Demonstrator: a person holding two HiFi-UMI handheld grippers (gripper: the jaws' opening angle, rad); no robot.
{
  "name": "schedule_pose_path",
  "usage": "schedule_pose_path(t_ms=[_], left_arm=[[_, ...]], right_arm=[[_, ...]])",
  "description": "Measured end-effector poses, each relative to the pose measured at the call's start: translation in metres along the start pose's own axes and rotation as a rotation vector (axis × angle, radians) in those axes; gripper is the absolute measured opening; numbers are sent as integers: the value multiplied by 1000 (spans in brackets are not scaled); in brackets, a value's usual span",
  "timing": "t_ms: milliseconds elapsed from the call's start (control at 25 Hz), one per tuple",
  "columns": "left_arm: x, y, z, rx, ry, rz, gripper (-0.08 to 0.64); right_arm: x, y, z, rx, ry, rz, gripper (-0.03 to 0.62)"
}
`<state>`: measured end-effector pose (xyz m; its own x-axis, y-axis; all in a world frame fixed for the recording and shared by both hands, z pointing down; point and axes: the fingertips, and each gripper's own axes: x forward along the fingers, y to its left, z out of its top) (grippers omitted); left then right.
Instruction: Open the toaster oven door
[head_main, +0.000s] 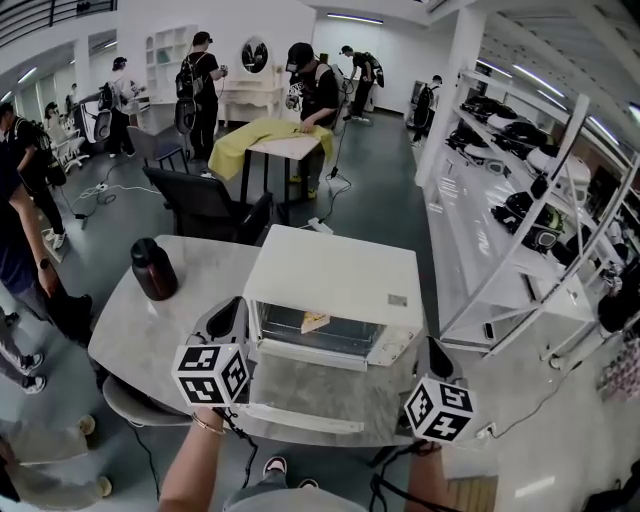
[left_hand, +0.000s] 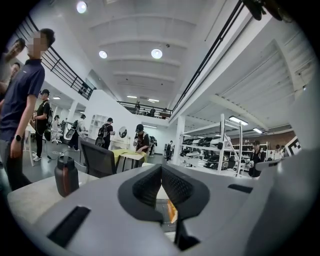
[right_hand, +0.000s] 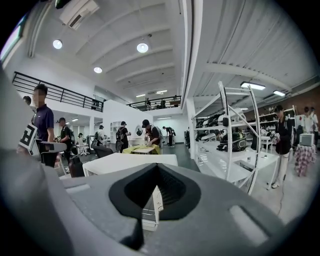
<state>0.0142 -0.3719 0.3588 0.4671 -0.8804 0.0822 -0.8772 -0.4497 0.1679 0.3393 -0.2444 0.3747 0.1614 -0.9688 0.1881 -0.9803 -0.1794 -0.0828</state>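
A white toaster oven stands on the grey table. Its glass door lies folded down flat toward me, with the white handle bar at the near edge. A yellowish slice lies inside the oven. My left gripper is beside the oven's left front corner, shut with nothing in it. In the left gripper view its jaws meet, and the slice shows below them. My right gripper is off the oven's right front corner, its jaws together and empty.
A dark bottle stands on the table's left part. A black chair is behind the table. White shelving with gear runs along the right. A person stands close at the left; others work further back.
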Motion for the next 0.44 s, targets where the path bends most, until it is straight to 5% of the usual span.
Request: schedule_pose_path(t_ms=[440], left_arm=[[-1,6,-7,-11,14,2,5]], right_arm=[[0,8,-3,-5,11,-3,5]])
